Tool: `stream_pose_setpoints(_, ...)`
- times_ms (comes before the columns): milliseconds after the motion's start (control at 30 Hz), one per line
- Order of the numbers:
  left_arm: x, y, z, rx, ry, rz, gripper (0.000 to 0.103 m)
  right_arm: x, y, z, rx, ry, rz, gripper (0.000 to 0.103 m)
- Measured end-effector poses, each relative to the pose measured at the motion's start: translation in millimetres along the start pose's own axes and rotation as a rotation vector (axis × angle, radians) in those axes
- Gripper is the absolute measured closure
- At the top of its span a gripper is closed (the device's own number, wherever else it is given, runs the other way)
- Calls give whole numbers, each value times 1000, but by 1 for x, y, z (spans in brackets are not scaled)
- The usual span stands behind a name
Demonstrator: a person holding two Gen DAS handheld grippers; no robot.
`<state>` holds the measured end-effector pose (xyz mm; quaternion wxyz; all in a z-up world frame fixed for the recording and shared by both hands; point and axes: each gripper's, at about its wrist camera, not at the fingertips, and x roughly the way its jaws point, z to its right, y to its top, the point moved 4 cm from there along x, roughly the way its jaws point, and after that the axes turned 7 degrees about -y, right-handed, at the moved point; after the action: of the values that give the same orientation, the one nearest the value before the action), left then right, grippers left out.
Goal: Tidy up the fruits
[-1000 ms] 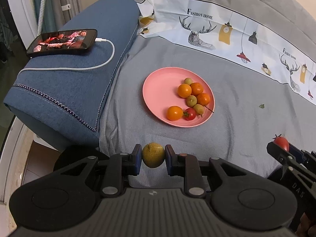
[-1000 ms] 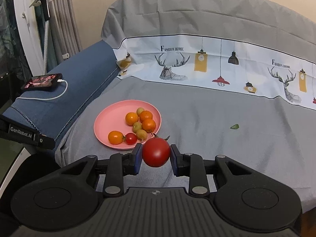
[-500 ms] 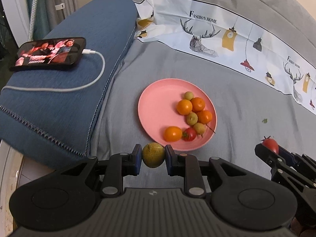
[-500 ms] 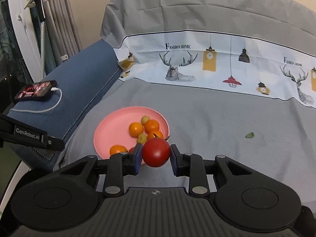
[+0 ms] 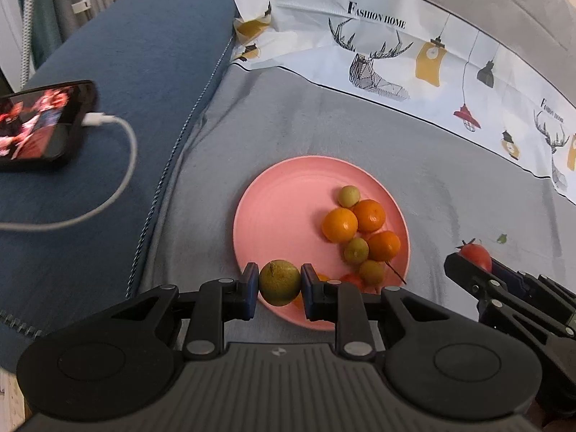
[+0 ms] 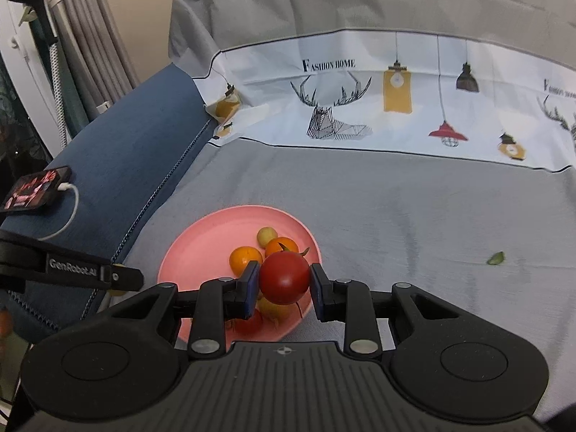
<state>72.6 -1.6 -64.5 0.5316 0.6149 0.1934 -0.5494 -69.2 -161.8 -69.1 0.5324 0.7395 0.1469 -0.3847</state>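
A home, most likely a living room. Shown by a sofa draped in a grey fabric cover (image 6: 396, 194) with a white printed band (image 6: 360, 108) of deer heads, hanging lamps and the words "Fashion Home". Beside it, a padded dark-blue armrest with stitched edging (image 5: 144, 72), carrying a black smartphone with a lit screen (image 5: 39, 122) plugged into a white charging cable (image 5: 122, 165). Further left, pleated grey curtains (image 6: 90, 46) against a plain beige wall. On the seat, a round pink plastic plate (image 5: 288, 194) of small oranges and greenish fruits, household tableware rather than workshop or shop fittings.
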Motion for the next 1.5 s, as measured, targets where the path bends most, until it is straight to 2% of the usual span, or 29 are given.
stream_pose_setpoints(333,36,23,-2,2,10,-18,76,47,18,-1,32,44,-25,72)
stream_pose_setpoints(400,38,25,2,16,1,-1,70,55,21,1,69,64,-39,71)
stream_pose_setpoints(433,37,25,4,34,-8,7,41,58,23,3,107,100,-48,69)
stream_pose_setpoints(467,36,25,5,41,10,18,21,60,26,5,141,128,-54,67)
stream_pose_setpoints(500,33,24,3,33,69,43,10,62,28,7,179,142,-59,57)
stream_pose_setpoints(533,30,23,0,38,84,74,1,64,30,11,212,148,-64,42)
stream_pose_setpoints(567,26,21,-2,45,71,91,0,65,30,15,234,161,-71,38)
stream_pose_setpoints(633,24,15,-6,37,70,70,0,63,29,20,265,171,-78,37)
stream_pose_setpoints(767,23,1,-12,14,66,6,0,53,17,27,258,152,-103,33)
stream_pose_setpoints(933,4,-23,-12,4,58,0,0,22,-8,31,223,120,-119,23)
stream_pose_setpoints(1200,-41,-61,-1,44,82,53,0,-40,-37,12,51,31,-26,12)
stream_pose_setpoints(1500,-81,-106,-7,12,109,93,0,-97,-60,-17,-150,-60,112,4)
